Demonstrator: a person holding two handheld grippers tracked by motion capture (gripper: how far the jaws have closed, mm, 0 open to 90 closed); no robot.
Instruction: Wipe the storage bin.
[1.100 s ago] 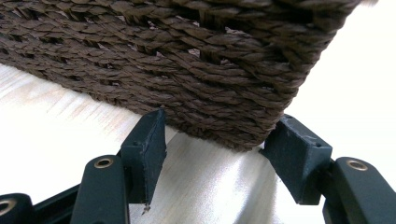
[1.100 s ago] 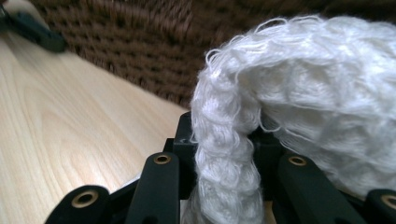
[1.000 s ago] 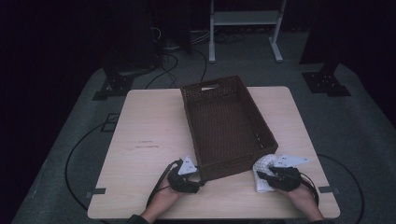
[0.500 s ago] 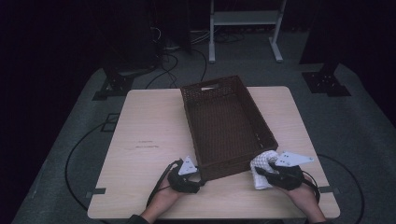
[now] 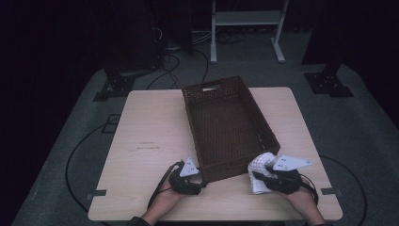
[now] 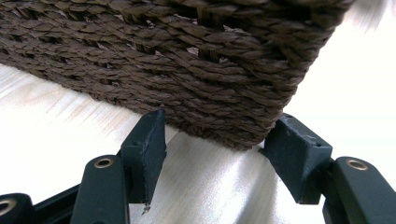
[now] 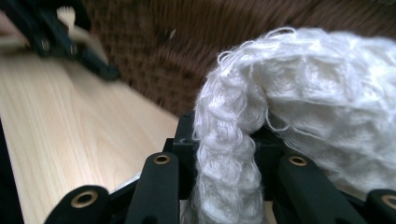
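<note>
Nearest the person, the right gripper [image 5: 263,180] had its jaws clenched on a white knitted cloth [image 7: 289,107]. In the right gripper view a thick fold of it was pinched between the two black fingers [image 7: 184,140], and the rest bulged up and over them to the right. In the high view the cloth [image 5: 260,170] hung just in front of the fingertips, close against the near right corner of the brown woven basket [image 5: 229,123], above the wooden table [image 5: 146,132].

The left gripper [image 6: 217,140] stood released, its jaws spread to either side of the basket's near left corner [image 6: 252,126]. The weave sat between the fingers [image 6: 147,144] and just ahead of them. Whether they touched it could not be told.

Judging by this, the step in hand was to carry the cloth over the near wall and drop it inside. To do it well, the right gripper would need to lift until the hanging tail cleared the rim ahead of its fingers. It should then travel well past the wall before letting go, so that no loose end draped over the edge. The left jaws could close on the corner to steady the basket against any drag.

No brand, label or print could be read on the basket or the cloth. A faint dark mark lay on the tabletop well beyond the left fingers, too small to make out.
</note>
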